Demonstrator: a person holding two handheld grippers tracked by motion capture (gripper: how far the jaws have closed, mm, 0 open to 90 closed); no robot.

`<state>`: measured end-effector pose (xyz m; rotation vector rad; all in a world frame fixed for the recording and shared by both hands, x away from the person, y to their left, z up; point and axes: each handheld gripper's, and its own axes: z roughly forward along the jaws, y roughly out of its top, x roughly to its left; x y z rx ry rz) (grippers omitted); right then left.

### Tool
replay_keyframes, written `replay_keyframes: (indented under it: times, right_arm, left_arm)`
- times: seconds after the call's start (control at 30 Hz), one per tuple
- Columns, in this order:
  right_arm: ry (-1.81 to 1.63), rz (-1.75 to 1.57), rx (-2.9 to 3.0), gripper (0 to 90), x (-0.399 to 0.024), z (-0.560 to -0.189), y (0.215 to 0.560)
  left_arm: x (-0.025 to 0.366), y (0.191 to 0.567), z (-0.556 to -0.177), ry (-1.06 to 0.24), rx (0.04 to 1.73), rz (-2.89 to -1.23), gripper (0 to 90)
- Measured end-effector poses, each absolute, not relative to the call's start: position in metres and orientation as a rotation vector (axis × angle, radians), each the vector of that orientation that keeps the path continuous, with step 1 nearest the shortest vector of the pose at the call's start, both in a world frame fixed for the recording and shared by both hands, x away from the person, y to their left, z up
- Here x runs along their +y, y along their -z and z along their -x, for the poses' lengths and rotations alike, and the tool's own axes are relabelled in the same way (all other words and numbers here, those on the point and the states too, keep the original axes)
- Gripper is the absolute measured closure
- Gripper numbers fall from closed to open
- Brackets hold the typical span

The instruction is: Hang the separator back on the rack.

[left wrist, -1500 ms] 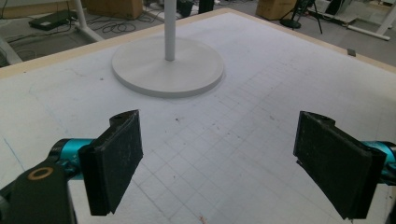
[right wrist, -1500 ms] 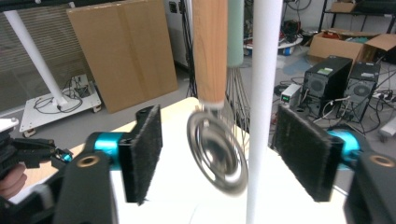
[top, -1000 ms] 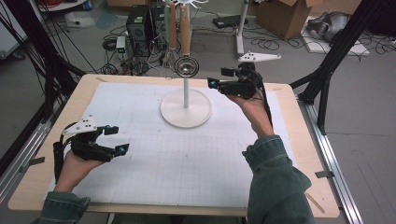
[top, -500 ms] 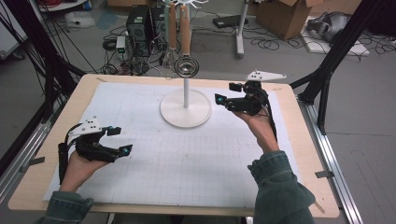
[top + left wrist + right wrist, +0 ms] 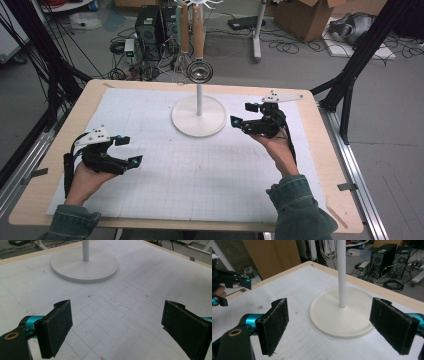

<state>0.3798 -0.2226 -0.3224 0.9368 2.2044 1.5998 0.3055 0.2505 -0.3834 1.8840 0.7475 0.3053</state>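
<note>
Right gripper (image 5: 241, 114): jaws wide, just been opening, nothing between; beside round white stand base (image 5: 199, 116) on counter (image 5: 320, 150).
Left gripper (image 5: 129, 151): open, empty, well apart.
Risk: knocking thin white pole (image 5: 199, 97), hanging steel strainer (image 5: 200, 71) swings off.

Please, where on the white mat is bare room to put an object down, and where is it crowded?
The mat is bare between the left gripper and the right gripper, in front of the stand's round base. Its near edge and far left corner are also bare. It is crowded between the base and the right gripper.
</note>
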Motion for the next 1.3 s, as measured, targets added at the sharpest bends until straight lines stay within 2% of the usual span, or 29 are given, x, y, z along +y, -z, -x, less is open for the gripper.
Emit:
replay_keyframes:
  times: [1.3]
  right_arm:
    - [-1.573, -0.992, 2.216, 12.1, -0.259, -0.332, 0.389]
  left_arm:
    - [0.241, 0.399, -0.308, -0.297, 0.749, -1.888, 7.8]
